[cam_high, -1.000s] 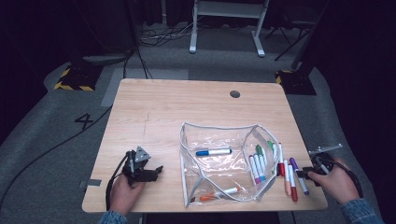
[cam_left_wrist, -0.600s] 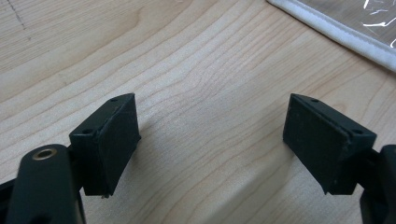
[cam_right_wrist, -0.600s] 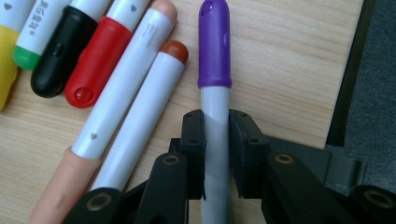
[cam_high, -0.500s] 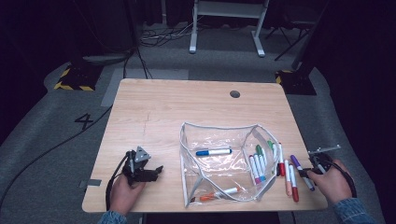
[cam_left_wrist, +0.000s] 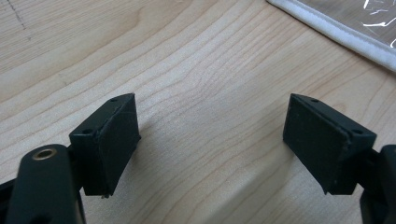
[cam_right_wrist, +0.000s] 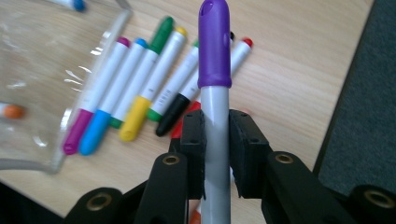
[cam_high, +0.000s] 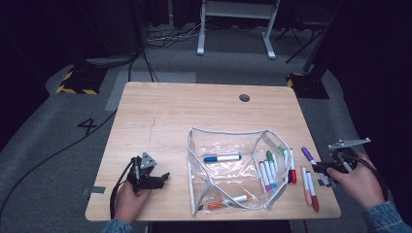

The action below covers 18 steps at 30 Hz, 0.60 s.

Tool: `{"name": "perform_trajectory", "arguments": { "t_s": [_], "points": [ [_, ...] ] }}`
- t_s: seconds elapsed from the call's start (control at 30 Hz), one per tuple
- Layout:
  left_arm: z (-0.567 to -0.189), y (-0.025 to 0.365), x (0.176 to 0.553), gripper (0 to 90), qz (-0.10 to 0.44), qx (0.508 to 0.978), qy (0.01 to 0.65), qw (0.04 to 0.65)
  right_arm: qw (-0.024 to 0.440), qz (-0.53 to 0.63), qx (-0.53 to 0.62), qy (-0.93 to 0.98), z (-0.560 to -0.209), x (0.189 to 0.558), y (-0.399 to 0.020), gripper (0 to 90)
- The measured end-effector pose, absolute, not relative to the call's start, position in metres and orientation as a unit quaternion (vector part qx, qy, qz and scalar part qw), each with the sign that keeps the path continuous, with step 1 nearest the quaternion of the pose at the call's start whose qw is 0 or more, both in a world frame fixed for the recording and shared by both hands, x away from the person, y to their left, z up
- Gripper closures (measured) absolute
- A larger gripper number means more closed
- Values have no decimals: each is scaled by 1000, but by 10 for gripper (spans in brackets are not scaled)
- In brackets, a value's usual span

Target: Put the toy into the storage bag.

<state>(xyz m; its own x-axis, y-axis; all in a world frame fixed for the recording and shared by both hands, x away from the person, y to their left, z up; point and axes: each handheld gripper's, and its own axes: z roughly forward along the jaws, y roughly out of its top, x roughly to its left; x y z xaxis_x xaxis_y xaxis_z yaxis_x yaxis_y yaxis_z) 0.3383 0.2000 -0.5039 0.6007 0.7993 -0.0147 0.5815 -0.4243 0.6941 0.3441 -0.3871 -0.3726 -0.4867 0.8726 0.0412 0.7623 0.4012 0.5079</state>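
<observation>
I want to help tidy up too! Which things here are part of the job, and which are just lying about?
Part of the job: purple marker in the right gripper; clear pouch; loose markers.

Just lying about: left gripper, open; floor cables; white frame.

Your right gripper is raised off the table's right edge, its jaws just closed and clamped on the purple marker. Your left gripper rests low near the front left, jaws wide apart and empty
</observation>
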Motion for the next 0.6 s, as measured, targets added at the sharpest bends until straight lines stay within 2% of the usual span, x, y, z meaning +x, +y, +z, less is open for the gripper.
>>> {"name": "perform_trajectory", "arguments": {
  "t_s": [0.4, 0.6],
  "points": [
    [-504, 200, 338, 187, 161, 829, 416, 337, 120, 276, 405, 863, -302, 334, -346, 771],
    [-504, 200, 338, 187, 161, 828, 417, 338, 115, 285, 367, 878, -281, 330, -324, 771]
  ]
}}
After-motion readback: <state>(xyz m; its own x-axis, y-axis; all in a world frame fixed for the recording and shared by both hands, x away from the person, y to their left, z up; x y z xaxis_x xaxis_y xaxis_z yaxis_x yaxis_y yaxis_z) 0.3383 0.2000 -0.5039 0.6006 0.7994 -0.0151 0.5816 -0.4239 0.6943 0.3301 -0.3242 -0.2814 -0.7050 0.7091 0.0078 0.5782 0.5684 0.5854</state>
